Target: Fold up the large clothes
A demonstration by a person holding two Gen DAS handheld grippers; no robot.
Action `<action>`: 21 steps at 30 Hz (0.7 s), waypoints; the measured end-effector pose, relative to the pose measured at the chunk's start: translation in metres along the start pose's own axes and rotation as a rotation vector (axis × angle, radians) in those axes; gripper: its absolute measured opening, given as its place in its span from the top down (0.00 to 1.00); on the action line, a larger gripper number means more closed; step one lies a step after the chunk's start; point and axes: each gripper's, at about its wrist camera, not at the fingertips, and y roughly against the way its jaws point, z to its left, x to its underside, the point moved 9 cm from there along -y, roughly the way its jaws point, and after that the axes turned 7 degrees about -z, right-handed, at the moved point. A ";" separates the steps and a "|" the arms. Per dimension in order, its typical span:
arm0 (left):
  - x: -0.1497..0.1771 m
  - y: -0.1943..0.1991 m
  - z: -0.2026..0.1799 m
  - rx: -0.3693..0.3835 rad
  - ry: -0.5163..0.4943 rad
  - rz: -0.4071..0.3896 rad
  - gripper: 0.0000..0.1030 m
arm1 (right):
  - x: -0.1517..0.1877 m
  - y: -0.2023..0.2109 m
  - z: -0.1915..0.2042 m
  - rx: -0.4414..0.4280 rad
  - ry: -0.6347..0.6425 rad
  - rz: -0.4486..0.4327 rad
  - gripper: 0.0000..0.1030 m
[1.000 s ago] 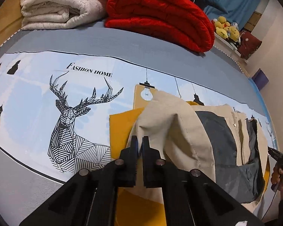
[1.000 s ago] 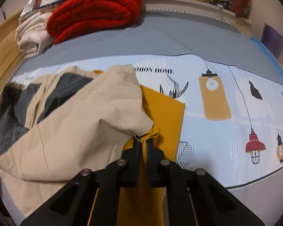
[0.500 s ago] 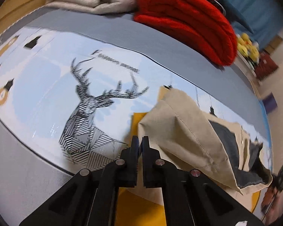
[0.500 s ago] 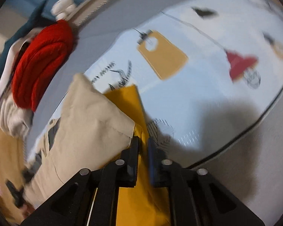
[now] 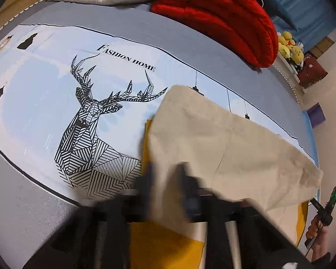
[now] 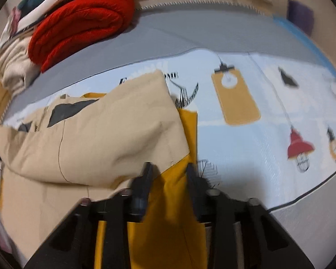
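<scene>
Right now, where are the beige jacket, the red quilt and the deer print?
beige jacket [image 5: 224, 143], left wrist view, middle of its folded-over panel.
red quilt [image 6: 82, 22], right wrist view, top of the folded roll.
deer print [image 5: 89, 121], left wrist view, the deer's neck.

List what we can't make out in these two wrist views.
- Left gripper: fingers motion-blurred in the left view, beige fabric between them; grip unclear.
- Jacket: near part hidden behind the right gripper body, left side cut off by the edge.
- Yellow toys: too small to identify.
- Bed print lettering: covered by the jacket in the right view.
</scene>
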 end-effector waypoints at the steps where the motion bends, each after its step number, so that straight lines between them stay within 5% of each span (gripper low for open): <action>1: -0.004 0.004 0.001 -0.019 -0.007 -0.028 1.00 | -0.002 0.002 0.001 -0.002 0.001 -0.014 0.92; 7: -0.029 0.033 -0.006 -0.033 -0.048 -0.191 1.00 | -0.015 0.018 -0.030 -0.033 -0.353 -0.136 0.97; 10: -0.022 0.021 -0.001 -0.075 -0.051 -0.146 0.97 | 0.004 0.002 -0.046 -0.004 -0.480 -0.067 0.97; 13: -0.013 0.009 0.014 -0.084 0.014 -0.068 0.92 | 0.018 -0.013 -0.044 0.000 -0.473 0.013 0.95; 16: 0.001 0.002 0.017 -0.034 0.086 0.019 0.74 | 0.017 -0.013 -0.042 0.008 -0.436 0.032 0.80; 19: 0.015 -0.009 0.014 -0.030 0.073 0.079 0.76 | 0.019 -0.015 -0.038 -0.007 -0.404 0.054 0.71; 21: 0.019 -0.010 0.006 -0.009 0.040 0.091 0.96 | 0.023 -0.018 -0.035 0.005 -0.368 0.075 0.73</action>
